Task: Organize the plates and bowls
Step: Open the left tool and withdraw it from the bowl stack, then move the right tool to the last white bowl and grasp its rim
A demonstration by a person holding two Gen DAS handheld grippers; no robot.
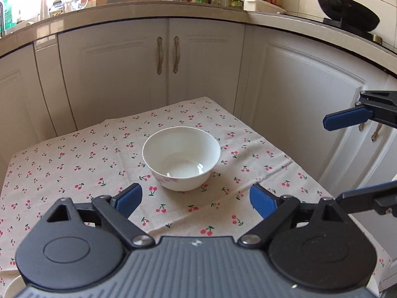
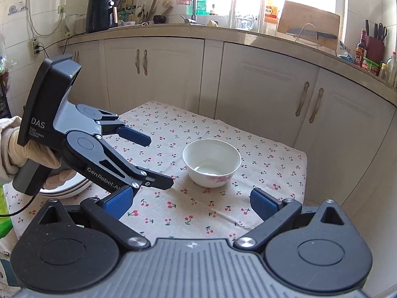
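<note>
- Bowl stands upright mid-table, on the cherry cloth, clear cloth all round it.
- Left tongs hang short of the bowl, jaws wide apart, nothing between them.
- Right tongs also gape wide and empty, near the bowl's right.
- Plates are stacked at the table's near left corner, left of the bowl, under the gloved hand.
- Cabinets stand close behind the table's far edge.

The left gripper reads "DAS" with "Data Acquisition System" beneath on its black housing and "GenRobot.A…", cut off, along its lower arm; bottle labels are too small to read.
</note>
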